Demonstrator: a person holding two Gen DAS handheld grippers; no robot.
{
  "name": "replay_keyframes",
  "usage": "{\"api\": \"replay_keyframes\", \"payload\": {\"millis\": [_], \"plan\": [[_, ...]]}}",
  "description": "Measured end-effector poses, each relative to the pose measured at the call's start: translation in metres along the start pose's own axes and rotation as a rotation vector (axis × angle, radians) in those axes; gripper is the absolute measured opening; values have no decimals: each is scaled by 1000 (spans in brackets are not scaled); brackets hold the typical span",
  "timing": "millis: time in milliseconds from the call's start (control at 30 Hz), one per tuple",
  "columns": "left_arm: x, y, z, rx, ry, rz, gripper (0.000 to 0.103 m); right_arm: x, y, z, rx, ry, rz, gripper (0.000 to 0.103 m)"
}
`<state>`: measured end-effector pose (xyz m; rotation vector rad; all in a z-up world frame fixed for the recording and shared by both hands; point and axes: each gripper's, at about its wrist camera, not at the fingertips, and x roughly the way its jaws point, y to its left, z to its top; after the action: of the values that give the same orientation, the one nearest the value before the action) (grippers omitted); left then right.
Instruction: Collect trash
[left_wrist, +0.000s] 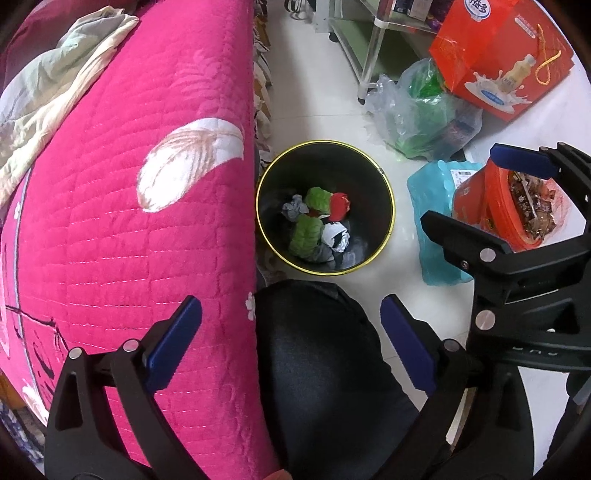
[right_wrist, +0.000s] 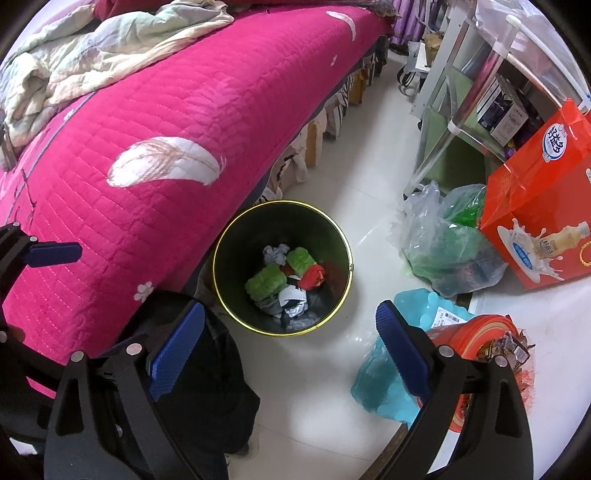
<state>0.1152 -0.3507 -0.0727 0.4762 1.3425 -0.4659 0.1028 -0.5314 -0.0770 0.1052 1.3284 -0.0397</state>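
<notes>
A black trash bin with a yellow rim stands on the white floor beside the bed. Inside lie crumpled green, red and white-grey trash pieces. My left gripper is open and empty, held above the person's dark knee, short of the bin. My right gripper is open and empty above the floor near the bin; it also shows at the right of the left wrist view.
A pink quilted bed fills the left. On the floor to the right lie a clear bag of green items, a red gift box, a blue bag and an orange tub.
</notes>
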Motion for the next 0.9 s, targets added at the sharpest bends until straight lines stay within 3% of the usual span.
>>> {"api": "replay_keyframes", "payload": {"millis": [567, 733, 900], "plan": [[4, -10, 5, 29, 16, 3, 97, 2, -5, -2, -2, -3, -4, 90], [13, -13, 10, 27, 57, 48, 97, 3, -9, -2, 0, -6, -1, 90], [15, -12, 10, 14, 46, -24, 97, 4, -11, -3, 9, -7, 1, 90]]}}
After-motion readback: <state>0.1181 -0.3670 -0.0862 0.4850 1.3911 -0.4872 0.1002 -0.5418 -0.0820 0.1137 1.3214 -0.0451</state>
